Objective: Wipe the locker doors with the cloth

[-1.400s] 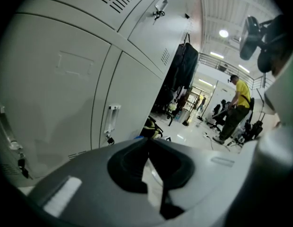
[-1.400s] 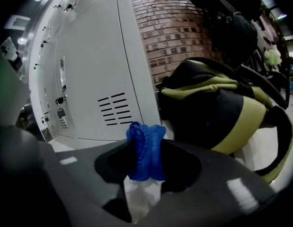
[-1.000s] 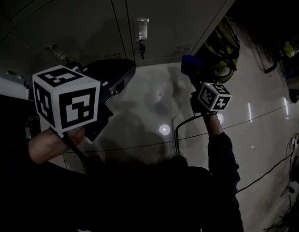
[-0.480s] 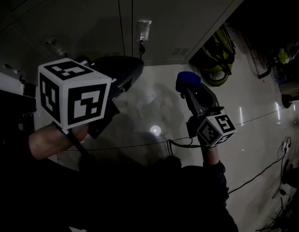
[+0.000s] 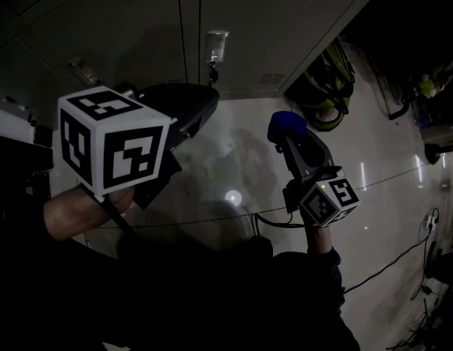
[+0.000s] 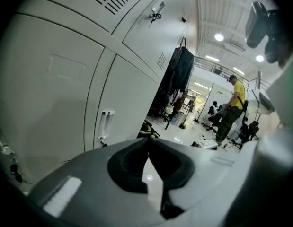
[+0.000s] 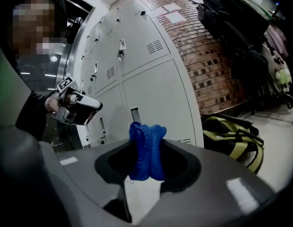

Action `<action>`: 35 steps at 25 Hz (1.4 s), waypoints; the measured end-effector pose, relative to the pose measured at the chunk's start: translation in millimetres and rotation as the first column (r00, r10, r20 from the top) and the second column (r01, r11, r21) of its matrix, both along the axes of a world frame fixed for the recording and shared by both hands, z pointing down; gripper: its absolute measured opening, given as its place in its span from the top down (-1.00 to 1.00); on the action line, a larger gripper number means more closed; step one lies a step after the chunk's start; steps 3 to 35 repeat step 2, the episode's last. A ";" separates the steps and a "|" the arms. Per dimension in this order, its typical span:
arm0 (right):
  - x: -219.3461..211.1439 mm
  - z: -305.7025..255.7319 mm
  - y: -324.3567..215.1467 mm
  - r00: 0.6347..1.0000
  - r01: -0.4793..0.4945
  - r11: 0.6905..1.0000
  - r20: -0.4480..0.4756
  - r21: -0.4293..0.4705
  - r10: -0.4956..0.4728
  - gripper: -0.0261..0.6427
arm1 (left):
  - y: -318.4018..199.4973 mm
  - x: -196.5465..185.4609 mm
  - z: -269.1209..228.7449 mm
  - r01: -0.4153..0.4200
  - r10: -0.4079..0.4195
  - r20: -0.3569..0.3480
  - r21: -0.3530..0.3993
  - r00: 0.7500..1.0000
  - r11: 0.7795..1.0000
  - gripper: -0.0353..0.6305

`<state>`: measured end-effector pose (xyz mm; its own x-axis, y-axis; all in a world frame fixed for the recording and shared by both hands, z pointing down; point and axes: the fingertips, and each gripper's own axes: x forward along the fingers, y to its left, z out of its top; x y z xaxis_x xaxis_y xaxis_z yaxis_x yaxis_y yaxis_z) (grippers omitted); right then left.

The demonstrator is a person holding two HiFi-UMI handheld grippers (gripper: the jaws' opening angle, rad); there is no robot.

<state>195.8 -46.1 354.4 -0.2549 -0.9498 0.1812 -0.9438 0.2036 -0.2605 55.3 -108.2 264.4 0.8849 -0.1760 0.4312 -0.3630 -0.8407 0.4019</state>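
Observation:
A blue cloth [image 7: 146, 150] is bunched between the jaws of my right gripper [image 7: 147, 141], which is shut on it. In the head view that cloth [image 5: 286, 120] shows at the tip of the right gripper [image 5: 287, 129], held over the glossy floor and apart from the grey locker doors [image 5: 263, 28]. My left gripper [image 5: 206, 99] points at the base of the lockers. Its jaws meet with nothing between them [image 6: 148, 143]. A locker door [image 6: 122, 103] with a handle stands just beyond it.
A yellow-green backpack [image 5: 325, 86] leans at the right end of the lockers, also seen on the floor [image 7: 234, 136]. Black cables [image 5: 402, 258] trail over the shiny floor. A person in a yellow shirt [image 6: 235, 105] stands far off. A brick wall [image 7: 208, 65] adjoins the lockers.
The right gripper with the blue cloth has dropped back from the lockers toward me over the last second. In the last half second it barely shifts. The left gripper holds its place.

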 end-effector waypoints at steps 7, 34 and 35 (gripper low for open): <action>1.5 -0.4 1.0 1.000 -0.004 1.000 0.000 0.001 0.004 0.49 | 0.2 0.6 0.1 -0.002 0.002 -0.001 0.001 1.000 1.000 0.89; 1.5 -0.4 1.0 1.000 -0.004 1.000 0.000 0.001 0.004 0.49 | 0.2 0.6 0.1 -0.002 0.002 -0.001 0.001 1.000 1.000 0.89; 1.5 -0.4 1.0 1.000 -0.004 1.000 0.000 0.001 0.004 0.49 | 0.2 0.6 0.1 -0.002 0.002 -0.001 0.001 1.000 1.000 0.89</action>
